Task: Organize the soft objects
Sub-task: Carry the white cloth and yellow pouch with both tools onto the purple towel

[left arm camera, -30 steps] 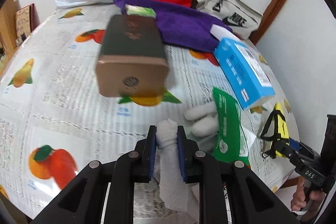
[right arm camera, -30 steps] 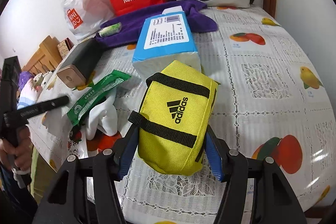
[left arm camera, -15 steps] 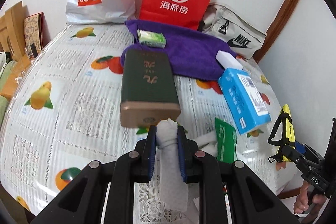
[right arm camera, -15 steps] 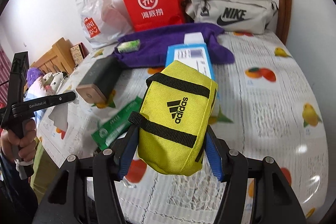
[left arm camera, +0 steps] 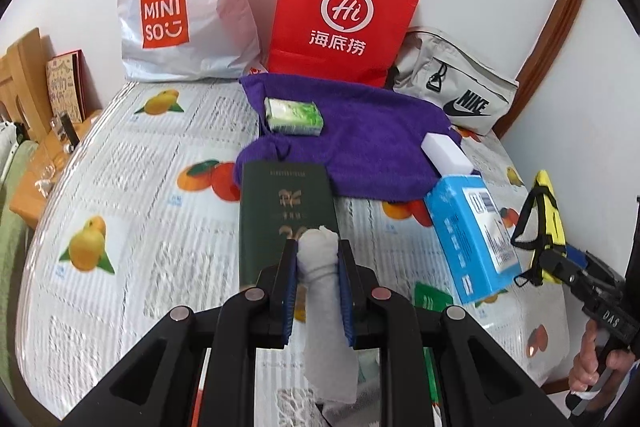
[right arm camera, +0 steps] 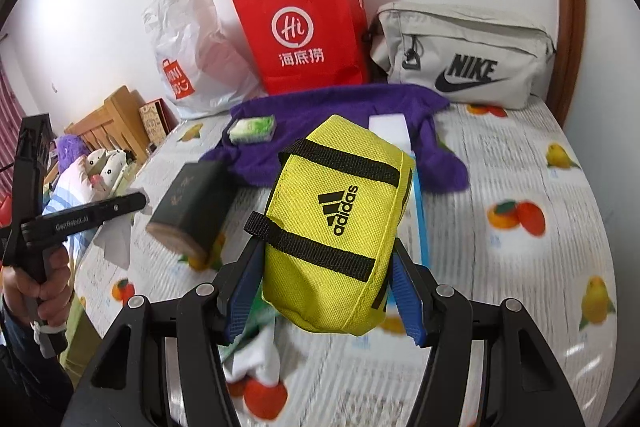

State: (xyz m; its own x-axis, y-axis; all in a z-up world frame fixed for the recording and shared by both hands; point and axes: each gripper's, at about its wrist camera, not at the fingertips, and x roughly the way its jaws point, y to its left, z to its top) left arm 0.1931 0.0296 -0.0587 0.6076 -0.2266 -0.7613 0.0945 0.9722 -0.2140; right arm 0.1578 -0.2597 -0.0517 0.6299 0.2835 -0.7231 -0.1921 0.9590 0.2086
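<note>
My left gripper [left arm camera: 318, 255] is shut on a rolled white sock [left arm camera: 325, 291] that hangs down between its blue pads, above the fruit-print table [left arm camera: 140, 227]. The right gripper [right arm camera: 328, 251] is shut on a yellow Adidas pouch [right arm camera: 340, 227], lifted off the table. In the left wrist view that pouch [left arm camera: 546, 211] shows at the right edge. In the right wrist view the left gripper [right arm camera: 120, 203] shows at the left with the white sock [right arm camera: 116, 239] dangling. Another white sock [right arm camera: 256, 363] lies on the table below the pouch.
A purple towel [left arm camera: 360, 139] at the back carries a green tissue pack [left arm camera: 294, 115] and a white block [left arm camera: 446, 157]. Nearer lie a dark green box [left arm camera: 286, 215], a blue box [left arm camera: 472, 235] and a green packet [left arm camera: 430, 301]. A Miniso bag [left arm camera: 180, 7], red paper bag [left arm camera: 344, 11] and Nike bag [left arm camera: 452, 87] line the wall.
Both grippers have risen and drawn back from the table with their loads still held. The dark green box and blue box now look farther off, and more of the back wall shows.
</note>
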